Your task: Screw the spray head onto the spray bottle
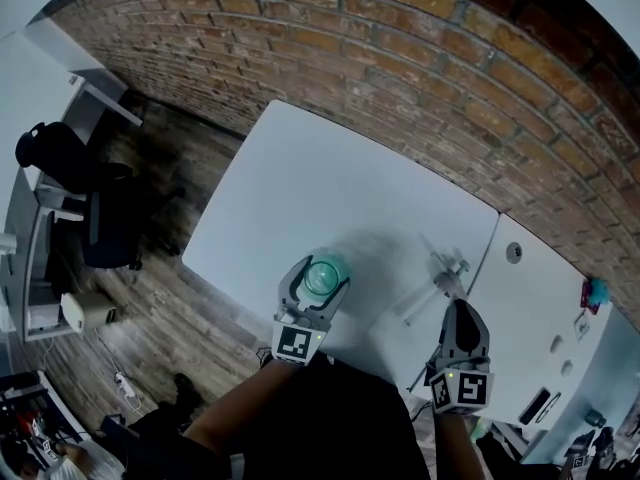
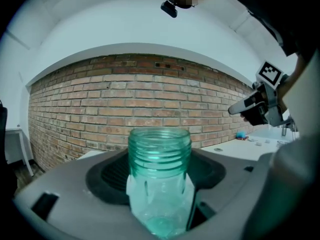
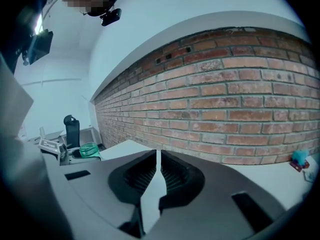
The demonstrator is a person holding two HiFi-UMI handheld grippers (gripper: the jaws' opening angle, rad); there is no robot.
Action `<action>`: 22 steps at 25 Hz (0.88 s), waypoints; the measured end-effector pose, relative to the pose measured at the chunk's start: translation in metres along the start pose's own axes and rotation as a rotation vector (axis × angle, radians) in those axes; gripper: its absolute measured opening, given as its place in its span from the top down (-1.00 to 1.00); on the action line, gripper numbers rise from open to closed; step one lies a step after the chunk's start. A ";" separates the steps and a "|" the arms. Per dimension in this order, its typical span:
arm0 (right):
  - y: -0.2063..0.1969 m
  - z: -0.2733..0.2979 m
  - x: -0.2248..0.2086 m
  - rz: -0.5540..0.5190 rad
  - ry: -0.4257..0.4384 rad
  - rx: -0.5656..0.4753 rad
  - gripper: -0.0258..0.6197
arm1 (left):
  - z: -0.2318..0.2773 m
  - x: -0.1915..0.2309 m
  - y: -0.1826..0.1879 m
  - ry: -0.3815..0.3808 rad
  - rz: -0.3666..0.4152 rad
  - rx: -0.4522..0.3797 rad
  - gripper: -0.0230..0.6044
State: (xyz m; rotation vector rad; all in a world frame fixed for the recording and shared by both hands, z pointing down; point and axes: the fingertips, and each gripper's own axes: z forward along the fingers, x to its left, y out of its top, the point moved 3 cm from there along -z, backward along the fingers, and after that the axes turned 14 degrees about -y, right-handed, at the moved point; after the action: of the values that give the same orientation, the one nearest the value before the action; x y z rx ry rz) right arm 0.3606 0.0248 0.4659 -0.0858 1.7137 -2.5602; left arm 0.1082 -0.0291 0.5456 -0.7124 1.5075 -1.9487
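Just ahead of your right gripper [image 1: 457,310], its jaws pressed together on nothing, the clear plastic spray head [image 1: 446,271] lies on the white table [image 1: 300,188], dip tube slanting back toward you. Your left gripper [image 1: 319,284] clasps the upright translucent green threaded bottle [image 2: 160,174].

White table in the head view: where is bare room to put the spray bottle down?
The far half of the white table, between the brick wall and the spray bottle, is bare. The near right corner is crowded: spray head and right tongs.
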 end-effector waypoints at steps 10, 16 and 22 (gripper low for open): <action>-0.022 0.024 -0.016 0.027 -0.067 0.054 0.73 | 0.000 0.000 0.001 -0.074 0.007 0.008 -0.11; -0.032 0.039 -0.023 0.027 -0.111 0.086 0.71 | 0.002 0.002 0.003 -0.094 -0.003 0.003 -0.11; -0.057 0.051 -0.040 0.102 -0.162 0.181 0.70 | 0.002 0.002 0.002 -0.104 0.001 0.007 -0.11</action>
State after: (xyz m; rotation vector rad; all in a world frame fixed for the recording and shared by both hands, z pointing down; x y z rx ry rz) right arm 0.4036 0.0023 0.5377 -0.1853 1.3886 -2.5421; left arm 0.1088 -0.0323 0.5445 -0.7969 1.4382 -1.8848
